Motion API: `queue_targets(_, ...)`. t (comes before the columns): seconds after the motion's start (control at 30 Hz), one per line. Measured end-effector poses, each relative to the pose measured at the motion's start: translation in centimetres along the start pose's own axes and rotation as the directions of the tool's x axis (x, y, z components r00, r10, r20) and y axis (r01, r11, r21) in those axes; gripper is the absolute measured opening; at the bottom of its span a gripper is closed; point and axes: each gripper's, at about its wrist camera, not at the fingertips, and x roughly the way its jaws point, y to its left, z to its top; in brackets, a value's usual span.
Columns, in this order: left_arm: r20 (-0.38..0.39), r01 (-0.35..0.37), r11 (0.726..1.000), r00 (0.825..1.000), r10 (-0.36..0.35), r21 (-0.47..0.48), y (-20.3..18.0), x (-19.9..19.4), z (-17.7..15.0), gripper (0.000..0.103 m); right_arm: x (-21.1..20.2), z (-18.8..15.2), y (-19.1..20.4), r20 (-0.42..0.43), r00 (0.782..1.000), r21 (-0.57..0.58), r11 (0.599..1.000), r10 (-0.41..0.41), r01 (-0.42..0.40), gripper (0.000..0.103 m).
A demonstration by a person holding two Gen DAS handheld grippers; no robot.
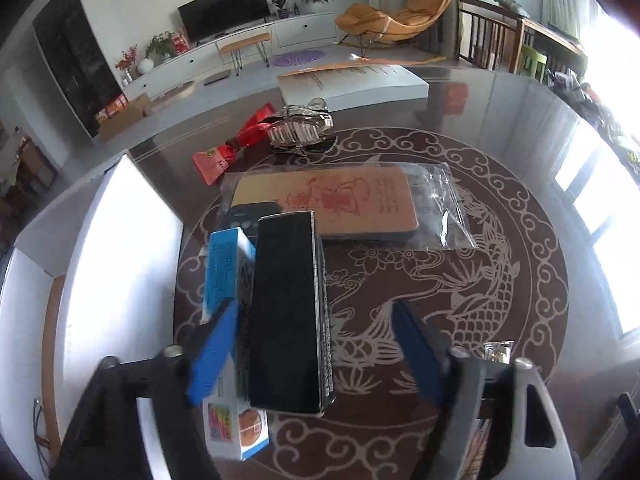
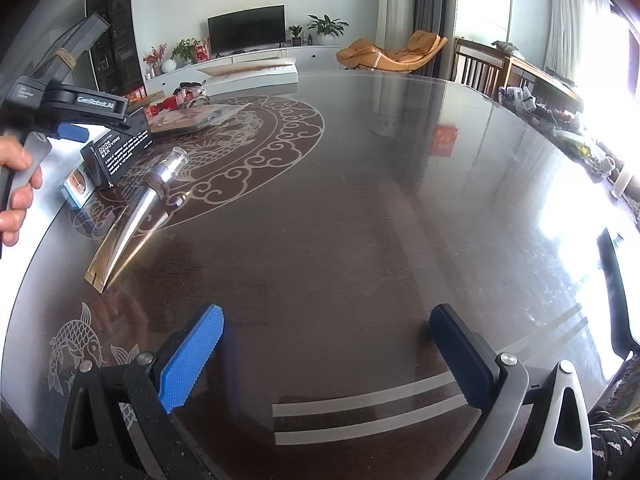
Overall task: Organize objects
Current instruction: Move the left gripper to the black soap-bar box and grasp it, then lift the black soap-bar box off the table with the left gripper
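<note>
On the dark glossy dragon-patterned table (image 1: 500, 120), the left gripper (image 1: 316, 344) hovers wide open around a long black box (image 1: 286, 312) at lower centre, likely needing to close next, while the right gripper (image 2: 324, 356) hangs open, empty.

A: Blue-white box (image 1: 224, 280) mostly covered by the black box (image 1: 288, 312), its text too blurred to read. Print on the bagged card (image 1: 340, 204) also illegible.

B: In the right wrist view, left gripper (image 2: 72, 130) fingertips hidden behind its own body; hand (image 2: 16, 192) cut off by the edge.
</note>
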Motion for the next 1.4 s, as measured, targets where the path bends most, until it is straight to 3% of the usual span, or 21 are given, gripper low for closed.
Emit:
queue_targets(0.07, 0.002, -0.009, 0.999, 1.0, 0.009, 0.03, -0.5, 0.7, -0.3, 0.033, 0.0, 0.0, 0.0, 0.0, 1.0, 0.001, 1.0, -0.001, 0.001, 0.103)
queue_targets(0.23, 0.024, 0.122, 0.992, 0.992, -0.122, -0.012, -0.2, -0.9, -3.1, 0.033, 0.0, 0.0, 0.0, -0.001, 1.0, 0.0, 1.0, 0.0, 0.0, 0.103)
queue_targets(0.37, 0.022, 0.307, 0.944, 0.952, -0.307, -0.116, 1.1, -3.6, -7.9, 0.033, 0.1, 0.1, 0.0, 0.0, 1.0, 0.0, 1.0, 0.0, 0.0, 0.103)
queue_targets(0.43, 0.011, 0.33, 0.932, 0.943, -0.332, -0.152, 1.8, -3.8, -9.3, 0.036, 0.1, 0.1, 0.0, 0.0, 1.0, 0.0, 1.0, -0.001, 0.001, 0.103)
queue_targets(0.63, -0.017, 0.264, 0.947, 0.962, -0.271, -0.185, 3.1, -3.3, -9.2, 0.04, 0.0, 0.1, 0.0, 0.0, 1.0, -0.001, 1.0, 0.001, -0.001, 0.103)
queue_targets(0.77, 0.005, 0.191, 0.965, 0.981, -0.194, -0.182, 3.6, -3.7, -8.3, 0.067, 0.0, 0.1, -0.1, 0.001, 1.0, -0.001, 1.0, 0.001, -0.001, 0.103)
queue_targets(0.97, 0.015, 0.152, 0.967, 0.988, -0.152, -0.202, 5.3, -4.1, -7.9, 0.067, 0.1, 0.1, -0.1, 0.001, 1.0, -0.001, 1.0, 0.001, -0.001, 0.103)
queue_targets(1.2, 0.043, 0.183, 0.962, 0.983, -0.178, -0.201, 5.4, -5.2, -7.4, 0.074, 0.1, 0.1, -0.1, 0.001, 1.0, 0.0, 1.0, 0.001, -0.001, 0.103)
queue_targets(1.4, 0.042, 0.202, 0.965, 0.979, -0.198, -0.166, 4.5, -5.4, -7.6, 0.074, 0.1, 0.1, -0.1, 0.001, 1.0, -0.001, 1.0, 0.001, -0.001, 0.103)
